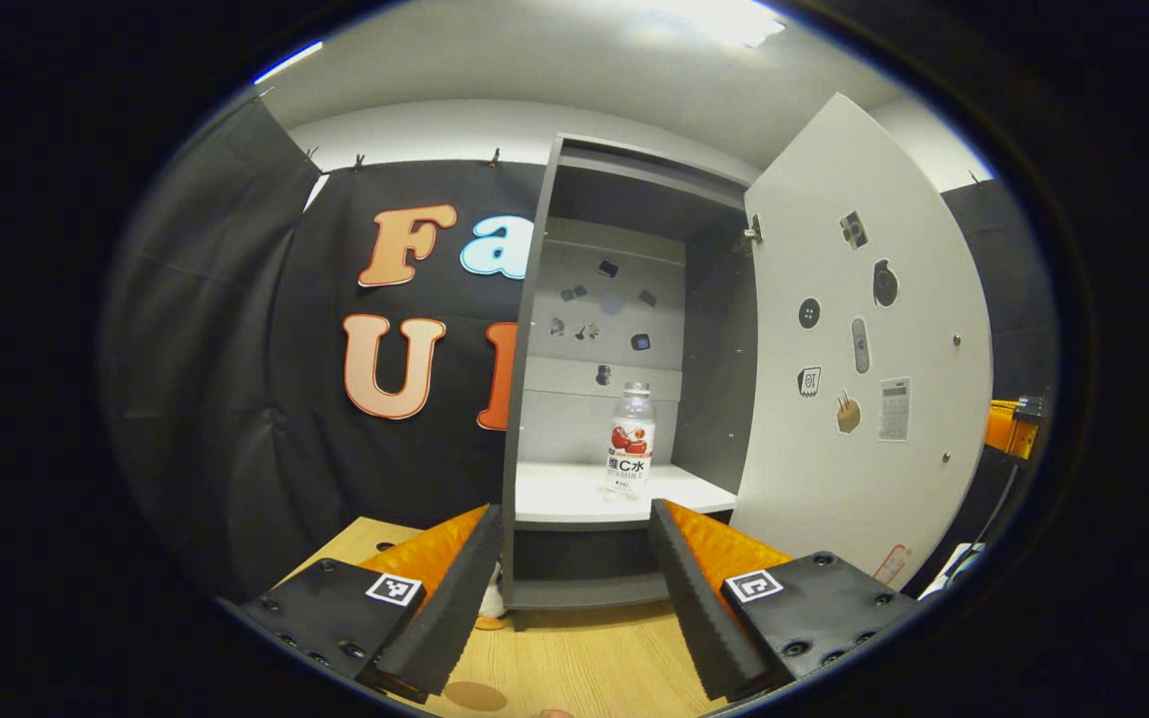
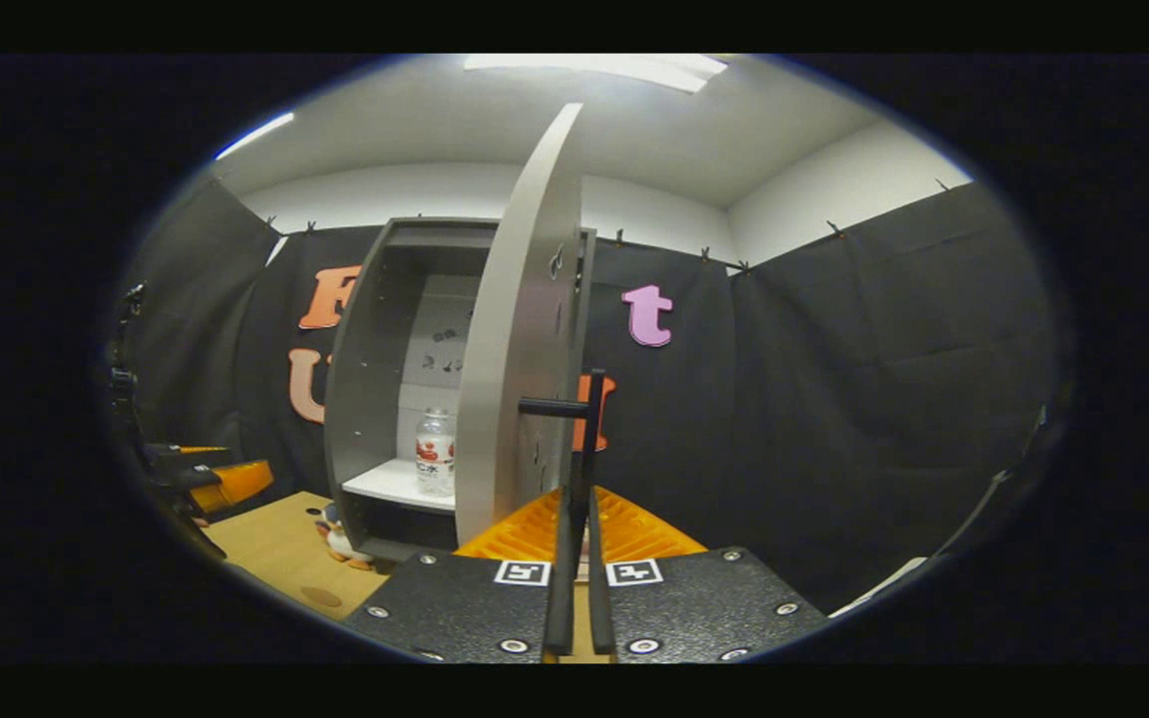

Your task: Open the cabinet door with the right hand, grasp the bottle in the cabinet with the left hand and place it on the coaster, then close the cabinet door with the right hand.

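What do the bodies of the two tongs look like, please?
The left tongs have black textured plates with screws, a square black-and-white marker on each, and orange ribbed parts behind the serrated fingers. The right tongs look alike.

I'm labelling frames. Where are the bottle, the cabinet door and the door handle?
bottle [image 1: 629, 442], left gripper view, on its label.
cabinet door [image 1: 869, 339], left gripper view, on its inner face.
door handle [image 2: 589, 439], right gripper view, on its vertical bar.

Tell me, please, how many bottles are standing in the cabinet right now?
1: the bottle stands upright on the white shelf of the open cabinet, toward its right. The lower compartment is too dark to check.
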`<state>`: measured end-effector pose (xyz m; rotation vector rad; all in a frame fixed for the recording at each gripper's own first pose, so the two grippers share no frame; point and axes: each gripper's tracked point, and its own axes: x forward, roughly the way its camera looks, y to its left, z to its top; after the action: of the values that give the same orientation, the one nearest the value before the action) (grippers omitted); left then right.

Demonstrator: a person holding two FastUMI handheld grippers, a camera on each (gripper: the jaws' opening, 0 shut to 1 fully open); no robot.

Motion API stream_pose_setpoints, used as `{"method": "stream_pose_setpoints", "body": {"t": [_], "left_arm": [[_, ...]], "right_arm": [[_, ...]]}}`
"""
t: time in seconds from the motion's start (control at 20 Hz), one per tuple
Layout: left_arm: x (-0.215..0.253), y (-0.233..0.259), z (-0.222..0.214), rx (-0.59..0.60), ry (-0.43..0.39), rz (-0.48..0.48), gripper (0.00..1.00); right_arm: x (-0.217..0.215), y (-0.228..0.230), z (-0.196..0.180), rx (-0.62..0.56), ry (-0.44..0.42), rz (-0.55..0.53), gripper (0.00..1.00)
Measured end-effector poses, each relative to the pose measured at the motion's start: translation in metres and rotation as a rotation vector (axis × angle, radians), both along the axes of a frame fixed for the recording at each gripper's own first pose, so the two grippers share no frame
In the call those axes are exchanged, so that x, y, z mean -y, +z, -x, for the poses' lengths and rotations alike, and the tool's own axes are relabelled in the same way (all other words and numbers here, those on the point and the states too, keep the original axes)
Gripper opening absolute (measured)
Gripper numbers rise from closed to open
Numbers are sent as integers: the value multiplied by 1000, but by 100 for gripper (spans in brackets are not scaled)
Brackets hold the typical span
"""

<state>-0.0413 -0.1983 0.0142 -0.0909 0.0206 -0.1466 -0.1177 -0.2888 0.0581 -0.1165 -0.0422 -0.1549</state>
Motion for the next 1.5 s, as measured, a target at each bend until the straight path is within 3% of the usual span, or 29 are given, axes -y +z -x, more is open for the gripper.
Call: {"method": "stream_pose_setpoints", "body": {"t": [0.3,0.35,0.45,0.5,0.55,0.6,0.95,1.05,1.15,1.2,1.25,1.3,1.35,1.5], "left_arm": [[25,4,-11,10,-28,-23,95],[31,5,-12,13,-35,-25,95],[42,4,-15,14,-48,-30,95],[47,3,-15,13,-54,-28,95],[51,2,-16,10,-61,-24,95],[55,2,-16,9,-67,-21,95],[63,1,-14,0,-78,-15,94],[59,1,-15,-1,-72,-18,96],[54,1,-14,1,-62,-21,95],[52,1,-14,0,-57,-21,95],[51,0,-14,-1,-53,-21,95],[49,0,-15,-2,-49,-23,94],[47,-1,-17,-3,-44,-26,95],[44,-2,-25,-2,-43,-33,94]], "right_arm": [[40,-2,3,0,44,-102,4],[45,-3,5,-4,46,-105,0],[54,-2,6,-14,43,-102,12],[57,-2,7,-18,37,-99,0],[58,-3,8,-18,33,-90,0],[57,-3,8,-21,27,-81,13],[53,-5,34,-65,-67,-24,19],[47,1,45,-65,-72,-41,27],[39,3,55,-64,-55,-65,39],[34,6,59,-60,-41,-75,39],[29,6,63,-58,-27,-81,47],[24,7,66,-59,-15,-84,46],[18,7,70,-59,-4,-86,54],[-5,11,72,-56,38,-85,58]]}}
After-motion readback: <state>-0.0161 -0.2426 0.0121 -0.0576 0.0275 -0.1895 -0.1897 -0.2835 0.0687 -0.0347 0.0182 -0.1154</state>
